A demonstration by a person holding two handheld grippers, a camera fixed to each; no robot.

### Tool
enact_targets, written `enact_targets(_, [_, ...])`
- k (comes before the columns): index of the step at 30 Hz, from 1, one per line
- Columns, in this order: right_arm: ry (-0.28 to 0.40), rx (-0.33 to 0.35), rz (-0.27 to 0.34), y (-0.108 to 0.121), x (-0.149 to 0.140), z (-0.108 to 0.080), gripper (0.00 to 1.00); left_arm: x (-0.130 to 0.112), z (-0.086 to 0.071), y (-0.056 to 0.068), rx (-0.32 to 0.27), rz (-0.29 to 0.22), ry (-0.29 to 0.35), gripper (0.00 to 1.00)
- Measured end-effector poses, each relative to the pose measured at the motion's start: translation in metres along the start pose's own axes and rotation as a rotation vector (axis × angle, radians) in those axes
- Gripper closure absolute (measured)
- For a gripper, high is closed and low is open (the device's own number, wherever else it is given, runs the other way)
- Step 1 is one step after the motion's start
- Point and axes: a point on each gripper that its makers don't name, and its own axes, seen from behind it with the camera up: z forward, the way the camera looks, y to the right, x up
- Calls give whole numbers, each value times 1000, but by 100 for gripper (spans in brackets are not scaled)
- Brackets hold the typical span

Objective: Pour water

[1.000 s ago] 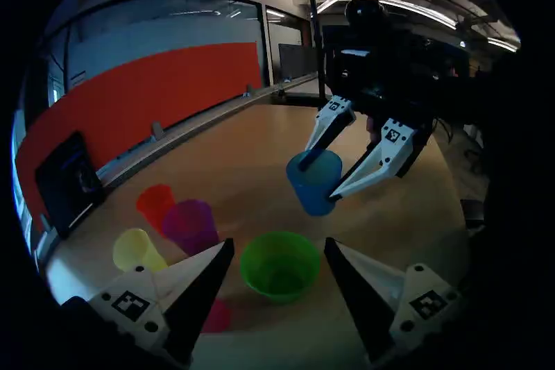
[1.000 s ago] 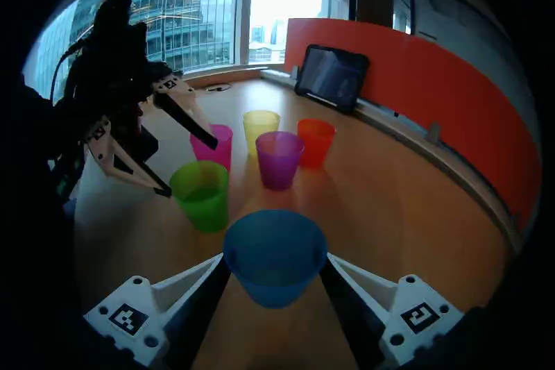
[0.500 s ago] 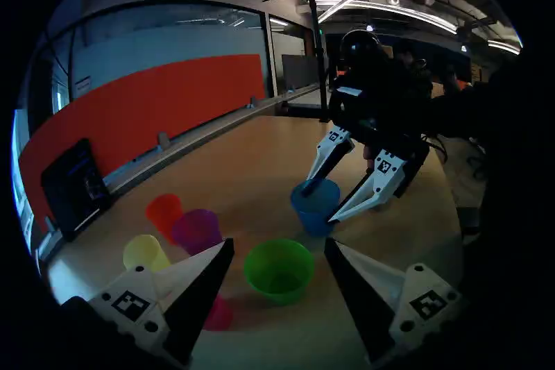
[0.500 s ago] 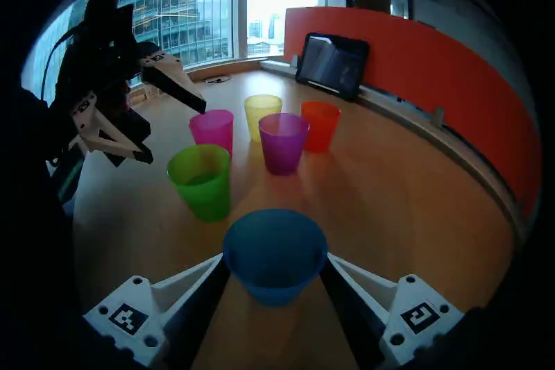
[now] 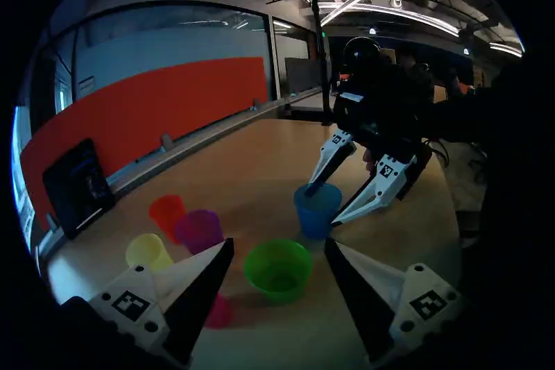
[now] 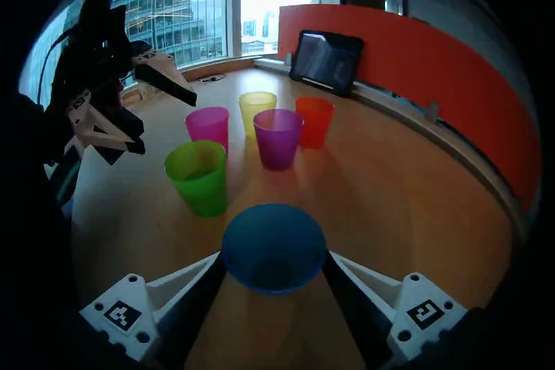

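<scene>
My right gripper [image 6: 274, 259] is shut on a blue cup [image 6: 274, 248], held upright with a finger pressed on each side. In the left gripper view that blue cup [image 5: 317, 210] stands low on the wooden table [image 5: 257, 155], just beyond a green cup [image 5: 277, 269], with the right gripper [image 5: 322, 207] around it. My left gripper [image 5: 277, 241] is open, and the green cup sits ahead of its fingertips, untouched. From the right gripper view the green cup [image 6: 198, 177] stands left of the blue one, and the left gripper [image 6: 168, 125] hangs open behind it.
Pink [image 6: 207, 127], yellow [image 6: 257, 110], purple [image 6: 277, 137] and orange [image 6: 314, 120] cups cluster behind the green one. A dark tablet [image 6: 326, 61] leans against the orange wall panel [image 6: 430, 71]. Bare tabletop [image 6: 416, 196] stretches right of the cups.
The blue cup has come down from a raised, tilted position above the green cup to an upright one at table level. The left gripper has drawn back a little.
</scene>
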Motion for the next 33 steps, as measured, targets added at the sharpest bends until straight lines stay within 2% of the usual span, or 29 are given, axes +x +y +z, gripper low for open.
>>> enact_targets(6, [11, -16, 10, 1, -1, -10, 0, -2, -9, -2, 25, -13, 7, 3])
enact_targets(14, [27, -59, 19, 4, -6, -29, 0, -11, -29, -12, 90, -49, 18, 3])
enact_targets(28, [84, -160, 31, 16, -15, -56, 0, -34, -71, -45, 286, -119, 46, 3])
enact_targets(33, [110, -202, 42, 24, -18, -63, 0, -40, -83, -57, 364, -127, 64, 3])
